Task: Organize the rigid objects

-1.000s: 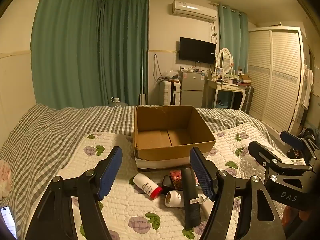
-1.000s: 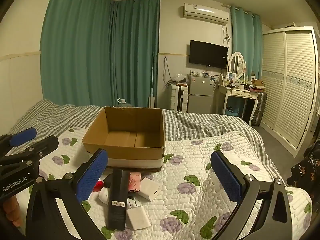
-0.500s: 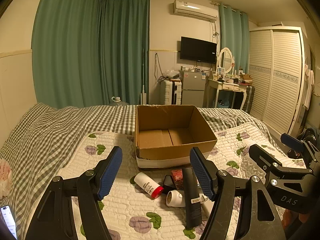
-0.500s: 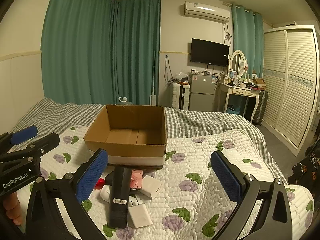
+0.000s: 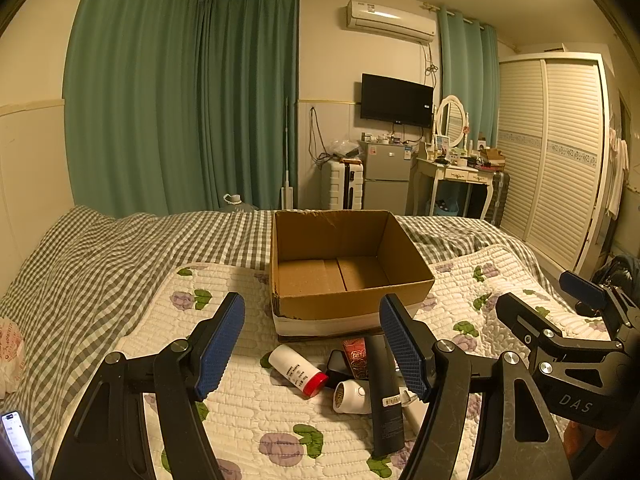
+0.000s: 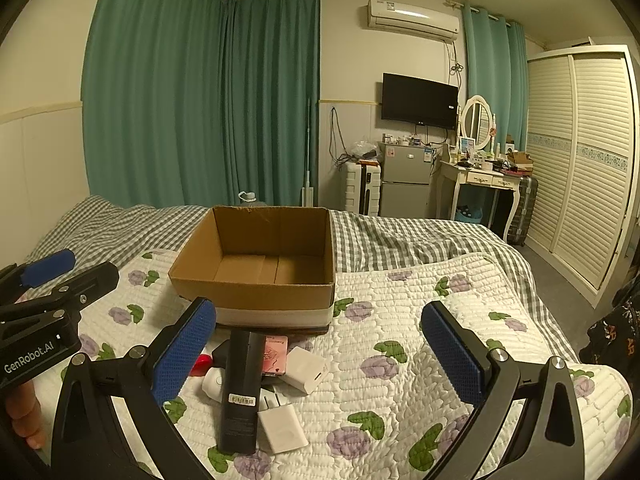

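Observation:
An open, empty cardboard box [image 5: 348, 280] [image 6: 256, 276] sits on the quilted bed. In front of it lies a small pile: a white bottle with a red cap [image 5: 296, 370], a tall black box [image 5: 383, 396] [image 6: 240, 388], a small white jar [image 5: 352, 397], a red-patterned packet [image 5: 355, 356], a pink card [image 6: 275, 356] and two white chargers [image 6: 306, 368] [image 6: 282, 428]. My left gripper [image 5: 312, 348] is open and empty, above and just short of the pile. My right gripper [image 6: 320, 356] is open wide and empty, to the pile's right.
The white floral quilt [image 6: 420, 352] lies over a grey checked sheet [image 5: 100, 264]. A phone [image 5: 16, 436] lies at the bed's left edge. Beyond the bed are green curtains, a fridge, a dressing table and a wardrobe [image 6: 580, 168].
Both views have shifted very slightly; the box and pile sit a touch lower and nearer. Both grippers stay open and empty.

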Demonstrator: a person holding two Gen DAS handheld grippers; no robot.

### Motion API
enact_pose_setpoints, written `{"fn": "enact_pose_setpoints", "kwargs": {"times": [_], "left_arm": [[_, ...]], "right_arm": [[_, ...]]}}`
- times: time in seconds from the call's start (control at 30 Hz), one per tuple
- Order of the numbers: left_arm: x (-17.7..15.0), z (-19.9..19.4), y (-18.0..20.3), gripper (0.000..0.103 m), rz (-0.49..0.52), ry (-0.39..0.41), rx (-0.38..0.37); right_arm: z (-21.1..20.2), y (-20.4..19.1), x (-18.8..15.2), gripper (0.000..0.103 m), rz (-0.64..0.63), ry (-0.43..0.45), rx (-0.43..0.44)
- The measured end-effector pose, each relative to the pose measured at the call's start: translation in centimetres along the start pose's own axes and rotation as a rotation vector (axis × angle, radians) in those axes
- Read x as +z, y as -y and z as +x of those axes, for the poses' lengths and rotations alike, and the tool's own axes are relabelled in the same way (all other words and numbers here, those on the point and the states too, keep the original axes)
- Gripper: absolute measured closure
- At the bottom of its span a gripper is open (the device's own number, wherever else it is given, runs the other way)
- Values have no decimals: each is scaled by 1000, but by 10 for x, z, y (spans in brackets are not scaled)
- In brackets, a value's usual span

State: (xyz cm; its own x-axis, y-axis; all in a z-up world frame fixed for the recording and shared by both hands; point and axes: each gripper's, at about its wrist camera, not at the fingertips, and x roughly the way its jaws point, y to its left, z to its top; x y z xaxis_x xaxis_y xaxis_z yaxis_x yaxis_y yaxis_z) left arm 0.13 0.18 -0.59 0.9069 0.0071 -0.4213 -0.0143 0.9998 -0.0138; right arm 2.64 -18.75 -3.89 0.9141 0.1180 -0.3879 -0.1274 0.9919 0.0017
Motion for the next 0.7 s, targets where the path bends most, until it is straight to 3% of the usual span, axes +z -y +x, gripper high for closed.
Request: {"fn": "enact_pose_setpoints", "kwargs": {"times": [0.7], "left_arm": [[0, 0, 0, 30, 1, 0, 1]], "right_arm": [[1, -2, -2, 0, 1, -5, 3]]}}
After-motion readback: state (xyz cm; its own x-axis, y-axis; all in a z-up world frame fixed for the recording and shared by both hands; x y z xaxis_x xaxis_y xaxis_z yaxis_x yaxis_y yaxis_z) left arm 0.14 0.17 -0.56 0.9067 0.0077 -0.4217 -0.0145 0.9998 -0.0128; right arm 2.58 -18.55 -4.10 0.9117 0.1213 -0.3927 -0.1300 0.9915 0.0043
